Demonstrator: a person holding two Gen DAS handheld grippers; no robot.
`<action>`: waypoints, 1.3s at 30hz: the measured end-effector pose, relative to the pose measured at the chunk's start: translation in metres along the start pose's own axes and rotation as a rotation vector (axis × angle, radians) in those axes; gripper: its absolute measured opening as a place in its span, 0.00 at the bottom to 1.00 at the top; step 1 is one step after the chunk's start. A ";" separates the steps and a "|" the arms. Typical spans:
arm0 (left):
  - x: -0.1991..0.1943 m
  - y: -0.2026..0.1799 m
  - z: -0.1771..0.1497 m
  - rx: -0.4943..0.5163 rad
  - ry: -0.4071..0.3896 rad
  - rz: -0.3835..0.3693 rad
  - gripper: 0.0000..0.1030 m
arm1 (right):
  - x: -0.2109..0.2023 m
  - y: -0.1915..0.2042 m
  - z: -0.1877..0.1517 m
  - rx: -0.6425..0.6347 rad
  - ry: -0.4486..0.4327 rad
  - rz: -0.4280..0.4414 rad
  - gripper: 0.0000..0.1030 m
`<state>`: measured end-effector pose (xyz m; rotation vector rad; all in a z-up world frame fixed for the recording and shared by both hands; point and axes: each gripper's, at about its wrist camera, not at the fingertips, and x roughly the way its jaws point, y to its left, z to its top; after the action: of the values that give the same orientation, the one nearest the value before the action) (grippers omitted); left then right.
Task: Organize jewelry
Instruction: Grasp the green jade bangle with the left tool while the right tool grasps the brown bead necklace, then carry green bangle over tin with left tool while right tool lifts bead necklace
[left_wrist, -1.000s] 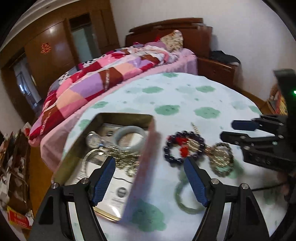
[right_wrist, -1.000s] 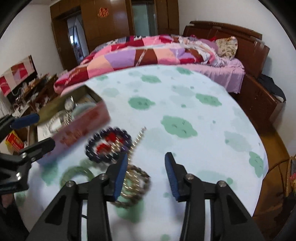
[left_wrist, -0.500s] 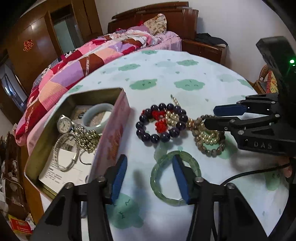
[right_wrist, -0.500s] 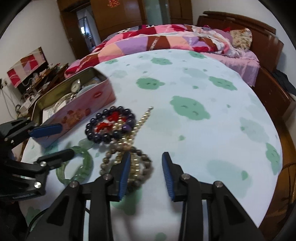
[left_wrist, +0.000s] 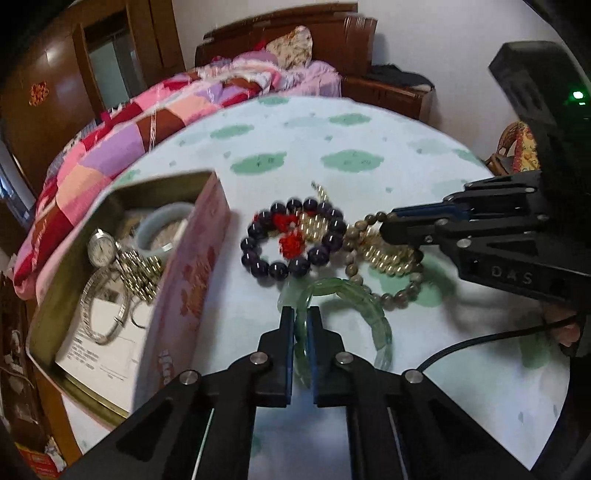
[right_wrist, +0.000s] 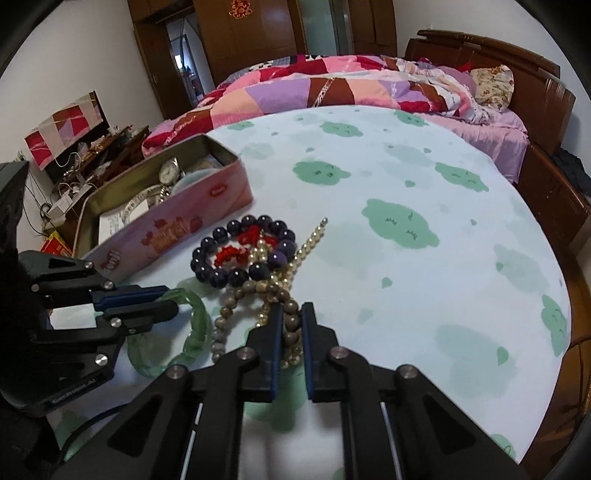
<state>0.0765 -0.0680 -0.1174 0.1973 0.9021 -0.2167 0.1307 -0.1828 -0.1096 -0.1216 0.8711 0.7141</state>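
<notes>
My left gripper (left_wrist: 301, 319) is shut on the rim of a green jade bangle (left_wrist: 373, 314) that lies on the table; it also shows in the right wrist view (right_wrist: 195, 325). My right gripper (right_wrist: 290, 317) is shut on a brown bead bracelet (right_wrist: 221, 314), seen in the left wrist view (left_wrist: 400, 293) tangled with a gold bead strand (left_wrist: 388, 254). A dark purple bead bracelet with red tassels (left_wrist: 291, 238) lies beside them. A pink tin box (left_wrist: 188, 280) at the left holds a watch (left_wrist: 101, 247), a pale bangle (left_wrist: 162, 229) and chains.
The round table (right_wrist: 424, 258) has a white cloth with green blotches. A bed with a patchwork quilt (right_wrist: 314, 88) stands behind it. A cluttered low shelf (right_wrist: 74, 158) is at the left. A black cable (left_wrist: 480, 339) runs from the right gripper.
Both grippers moved forward and down and closed: the left on the green bangle, the right on the brown bead bracelet.
</notes>
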 end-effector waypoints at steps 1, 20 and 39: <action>-0.004 -0.001 0.000 0.005 -0.013 0.006 0.05 | -0.003 -0.001 0.001 0.002 -0.007 -0.002 0.12; -0.054 0.026 0.019 -0.066 -0.156 0.092 0.05 | -0.039 0.007 0.022 0.030 -0.140 -0.019 0.11; -0.078 0.066 0.025 -0.146 -0.204 0.264 0.05 | -0.057 0.034 0.030 0.025 -0.273 -0.005 0.11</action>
<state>0.0657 -0.0025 -0.0353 0.1533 0.6777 0.0738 0.1051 -0.1752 -0.0418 -0.0030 0.6186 0.6965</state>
